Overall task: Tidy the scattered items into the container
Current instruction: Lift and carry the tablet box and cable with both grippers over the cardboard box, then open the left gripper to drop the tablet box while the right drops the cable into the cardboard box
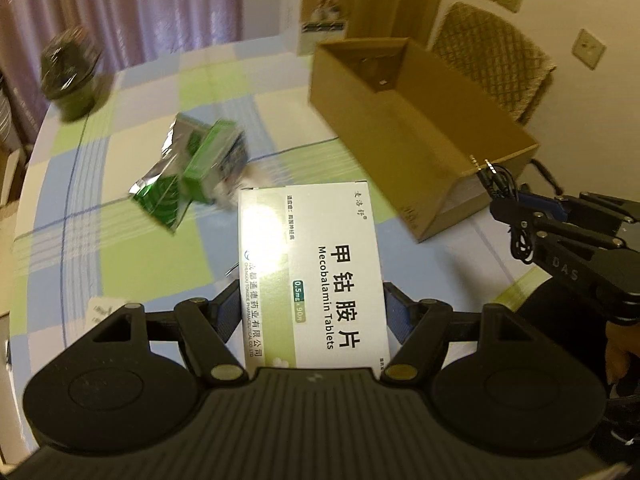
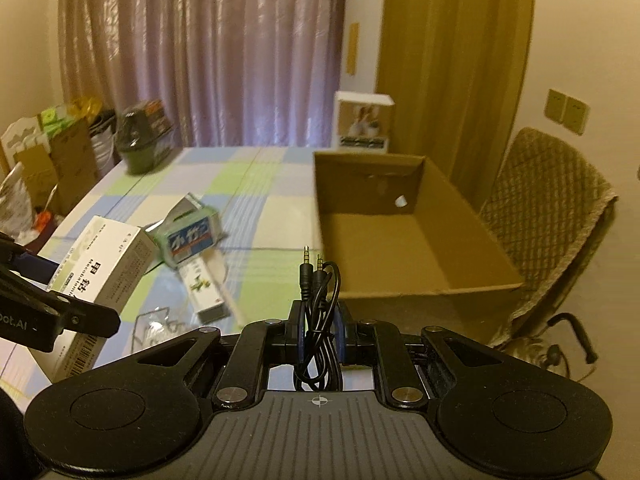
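White tablet box (image 1: 312, 276) clamped in left claw (image 1: 310, 312)

We see the green packets (image 1: 192, 168) smeared by motion blur, their print unreadable. The medicine box (image 1: 312, 276) hides its lower end behind the left gripper (image 1: 312, 312). The dark jar (image 1: 72, 72) is blurred. The chair (image 2: 548, 216) is partly hidden behind the cardboard box (image 2: 400, 184).

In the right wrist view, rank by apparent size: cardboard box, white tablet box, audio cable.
1. cardboard box, clearly largest.
2. white tablet box, though partly cut off by the left gripper.
3. audio cable, thin bundle; nearest the camera, so it looks bigger than it is.
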A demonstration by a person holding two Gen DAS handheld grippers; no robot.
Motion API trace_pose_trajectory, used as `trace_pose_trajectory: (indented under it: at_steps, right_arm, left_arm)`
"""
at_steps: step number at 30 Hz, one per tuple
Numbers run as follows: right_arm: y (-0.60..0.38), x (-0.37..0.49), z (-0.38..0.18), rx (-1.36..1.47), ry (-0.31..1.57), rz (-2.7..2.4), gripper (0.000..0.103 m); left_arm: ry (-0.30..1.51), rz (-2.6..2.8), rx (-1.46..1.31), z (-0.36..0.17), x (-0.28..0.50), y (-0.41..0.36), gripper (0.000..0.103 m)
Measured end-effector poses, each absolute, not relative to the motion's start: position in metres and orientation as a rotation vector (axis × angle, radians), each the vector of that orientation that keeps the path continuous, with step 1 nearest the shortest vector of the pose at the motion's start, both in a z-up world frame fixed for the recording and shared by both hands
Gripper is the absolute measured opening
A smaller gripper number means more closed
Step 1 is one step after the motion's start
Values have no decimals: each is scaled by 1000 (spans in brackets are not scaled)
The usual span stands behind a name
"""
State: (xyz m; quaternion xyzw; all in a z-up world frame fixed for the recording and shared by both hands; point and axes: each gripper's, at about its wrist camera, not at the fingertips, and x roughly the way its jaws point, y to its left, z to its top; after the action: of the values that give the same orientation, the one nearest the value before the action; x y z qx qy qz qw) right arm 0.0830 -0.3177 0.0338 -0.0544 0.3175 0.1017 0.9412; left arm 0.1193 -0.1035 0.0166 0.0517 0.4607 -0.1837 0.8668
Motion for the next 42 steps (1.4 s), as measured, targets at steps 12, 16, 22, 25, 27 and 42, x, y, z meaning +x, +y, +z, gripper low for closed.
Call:
trace_pose_trajectory:
  at_steps: [12, 16, 22, 25, 27, 42]
  right_arm:
    - [-364, 106, 60, -93, 588, 135, 17]
    - [-379, 120, 63, -94, 580, 121, 17]
    - [-401, 144, 66, -98, 575, 97, 17]
    - [-409, 157, 67, -102, 573, 87, 17]
    - [-413, 165, 67, -99, 575, 81, 17]
    - [-422, 205, 52, -83, 604, 83, 17]
  left_arm:
    - [901, -511, 127, 42, 138, -169, 67]
    - [890, -549, 121, 46, 150, -191, 67]
    - [860, -598, 132, 55, 176, -227, 67]
    - [850, -616, 123, 55, 191, -242, 67]
    - [848, -626, 119, 54, 199, -251, 67]
    - [871, -649, 66, 32, 241, -275, 68]
